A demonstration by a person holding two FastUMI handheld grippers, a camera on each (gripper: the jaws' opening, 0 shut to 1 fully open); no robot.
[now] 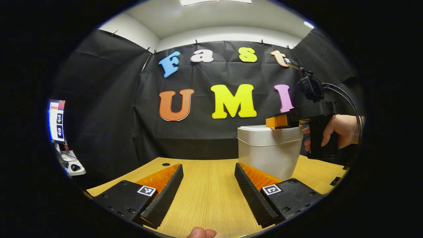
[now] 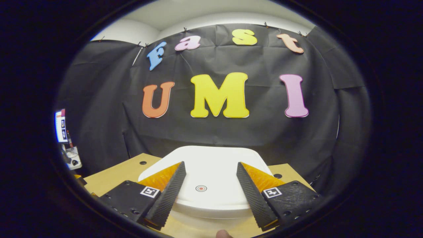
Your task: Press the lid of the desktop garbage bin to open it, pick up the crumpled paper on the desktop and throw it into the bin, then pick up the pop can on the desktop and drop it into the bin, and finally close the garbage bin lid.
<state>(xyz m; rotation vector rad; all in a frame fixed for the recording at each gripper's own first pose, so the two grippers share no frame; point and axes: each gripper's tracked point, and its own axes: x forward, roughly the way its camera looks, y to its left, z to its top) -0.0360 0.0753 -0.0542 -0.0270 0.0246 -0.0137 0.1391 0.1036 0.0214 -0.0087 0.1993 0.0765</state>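
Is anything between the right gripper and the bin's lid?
Nothing visible. The right gripper hangs open right over the white lid, its fingers either side of the round mark. In the left gripper view it sits at the bin's top edge.

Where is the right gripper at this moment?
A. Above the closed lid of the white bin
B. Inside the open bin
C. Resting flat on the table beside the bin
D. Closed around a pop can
A: in the right gripper view the open right gripper hangs over the closed lid of the white bin.
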